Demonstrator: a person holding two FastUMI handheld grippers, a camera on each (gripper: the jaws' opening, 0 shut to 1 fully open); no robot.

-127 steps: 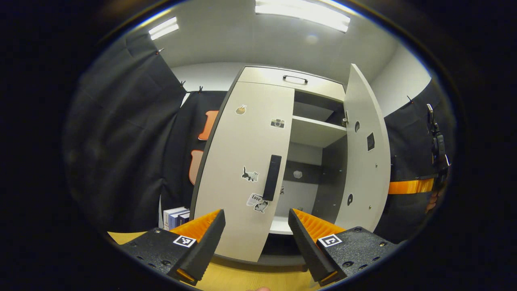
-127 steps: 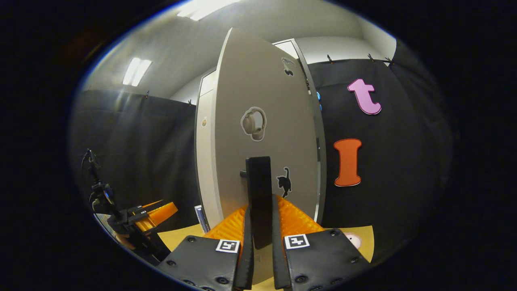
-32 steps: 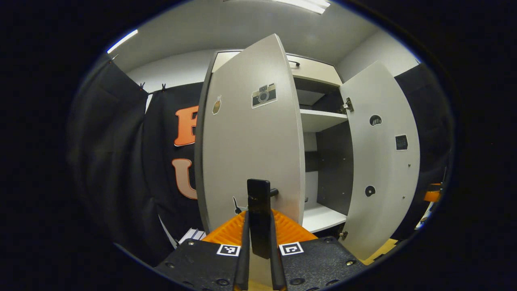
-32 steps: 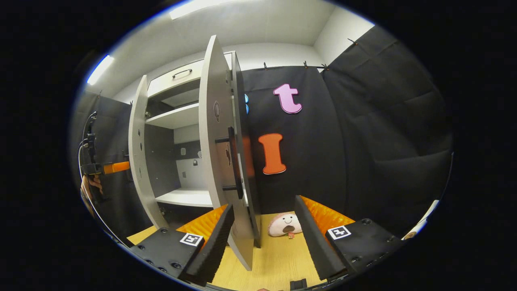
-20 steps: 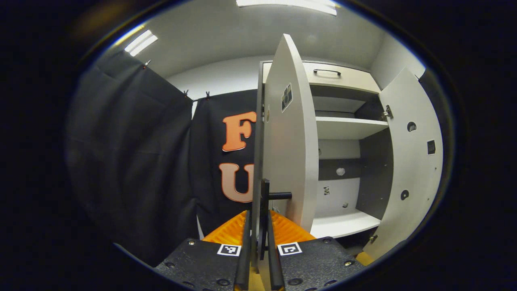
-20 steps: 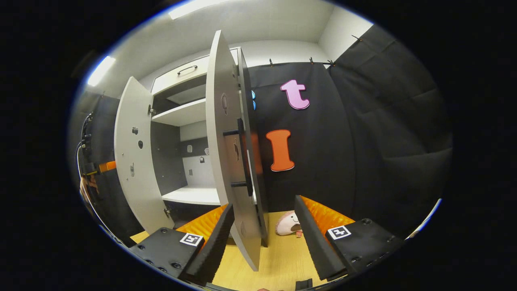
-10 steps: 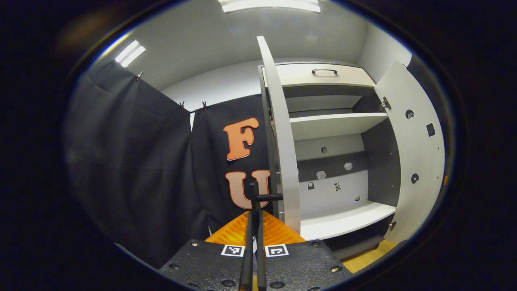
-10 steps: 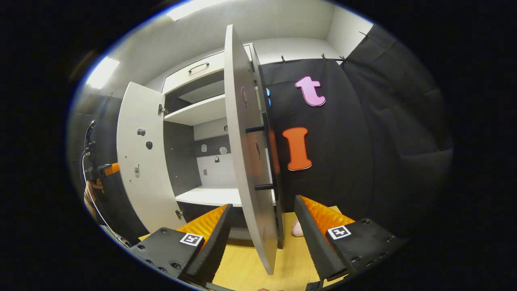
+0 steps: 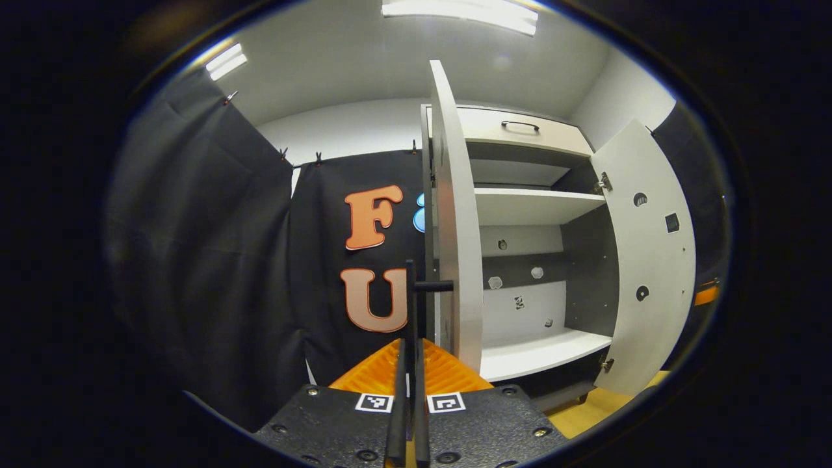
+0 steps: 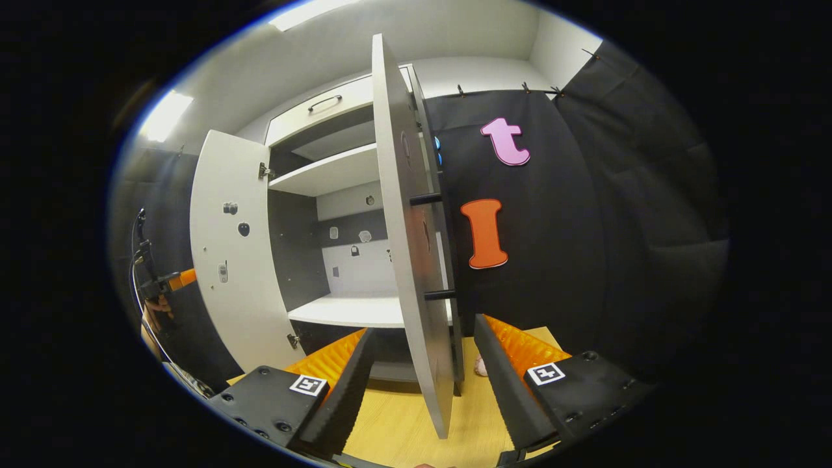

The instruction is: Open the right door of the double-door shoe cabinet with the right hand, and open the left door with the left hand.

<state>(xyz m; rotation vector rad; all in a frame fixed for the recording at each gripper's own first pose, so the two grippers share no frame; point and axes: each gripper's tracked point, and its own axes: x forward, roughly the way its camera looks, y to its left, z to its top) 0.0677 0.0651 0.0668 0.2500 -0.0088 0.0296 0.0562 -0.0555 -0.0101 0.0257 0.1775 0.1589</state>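
Both doors swung wide; left gripper pinched on left door handle, right gripper spread and free; next: probably release handle, withdraw.

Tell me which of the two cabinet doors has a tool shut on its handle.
The left door: the left tool is shut on its black bar handle. The right door stands open with the right tool open, its fingers on either side of the door's edge.

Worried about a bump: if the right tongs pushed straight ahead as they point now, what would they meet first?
Probably the edge of the pale grey right cabinet door, which stands edge-on between the open right tongs; depth is unclear.
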